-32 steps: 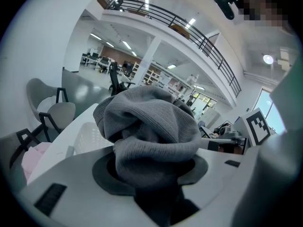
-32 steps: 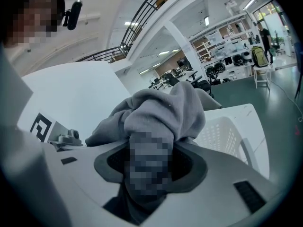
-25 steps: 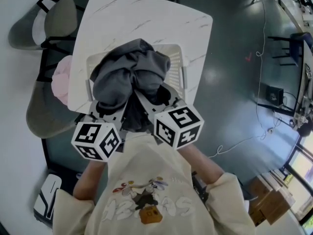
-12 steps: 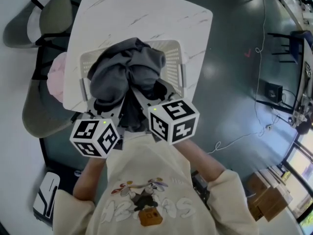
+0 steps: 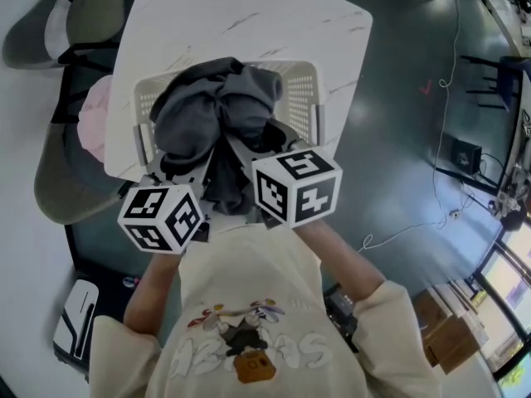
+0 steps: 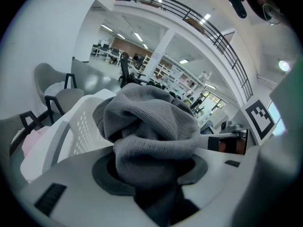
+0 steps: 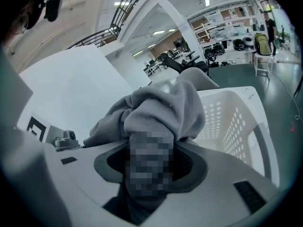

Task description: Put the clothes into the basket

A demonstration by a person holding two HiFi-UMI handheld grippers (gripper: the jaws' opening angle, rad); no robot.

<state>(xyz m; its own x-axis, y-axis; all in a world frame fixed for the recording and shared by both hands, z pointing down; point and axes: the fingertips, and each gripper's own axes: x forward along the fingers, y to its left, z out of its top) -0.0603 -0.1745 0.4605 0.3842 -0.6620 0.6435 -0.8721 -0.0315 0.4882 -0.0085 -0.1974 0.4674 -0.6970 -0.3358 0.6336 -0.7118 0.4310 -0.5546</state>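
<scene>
The print on the person's cream sweatshirt is a cartoon figure over a row of pale letters, too smeared to read. The only other markings are the black-and-white square codes on the left cube and the right cube.

Both forearms reach forward toward 12 o'clock, close together. The left forearm is bare and the right sleeve is bunched at the elbow. The left gripper and the right gripper sit side by side, angled in toward each other. Each has its jaws clamped on a fold of the same grey garment (knitted and thick, by the look of it).

That garment is a bunched heap over the near half of the white basket. I cannot tell whether its underside rests inside.

The basket stands on the marbled white table. At 9 o'clock from the basket a pink cloth lies off the table edge.
</scene>
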